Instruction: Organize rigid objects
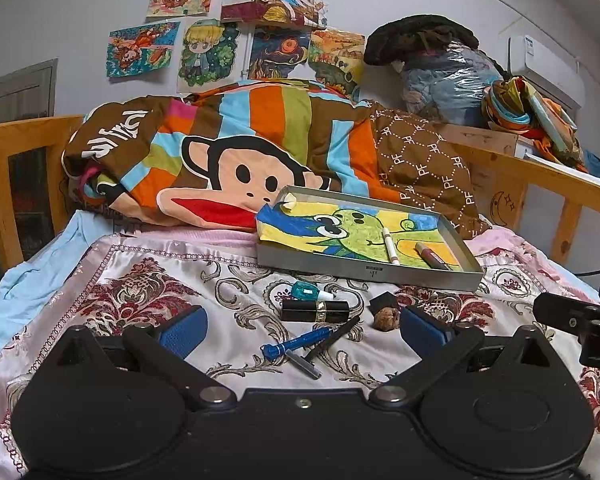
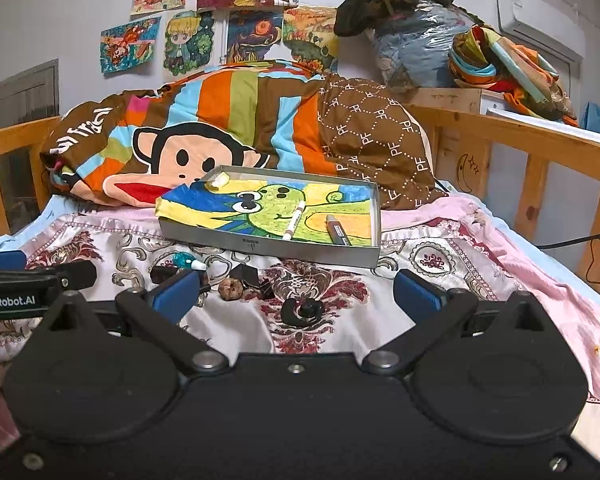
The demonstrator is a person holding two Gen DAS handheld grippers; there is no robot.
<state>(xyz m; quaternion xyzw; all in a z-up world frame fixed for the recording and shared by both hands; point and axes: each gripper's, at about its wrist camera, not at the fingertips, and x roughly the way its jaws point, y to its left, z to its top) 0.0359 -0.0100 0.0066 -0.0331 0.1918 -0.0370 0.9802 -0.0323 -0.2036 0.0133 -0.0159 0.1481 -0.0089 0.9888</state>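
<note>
left gripper (image 1: 302, 326): jaws spread wide, holding nothing, hovering over the loose stuff
blue pen (image 1: 298, 343): on the cloth in front of the tray (image 1: 364, 268)
black tube (image 1: 315, 310): just behind the pen, nearer the tray
walnut (image 1: 387, 317): right of the tube
white marker (image 1: 391, 246): already in the tray
right gripper (image 2: 296, 288): wide too, empty, black knob (image 2: 303, 310) below it

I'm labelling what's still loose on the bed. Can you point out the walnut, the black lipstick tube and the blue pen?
walnut (image 1: 386, 318): left wrist view, middle of its wrinkled shell.
black lipstick tube (image 1: 315, 311): left wrist view, at the gold band around its body.
blue pen (image 1: 300, 342): left wrist view, middle of its blue barrel.
</note>
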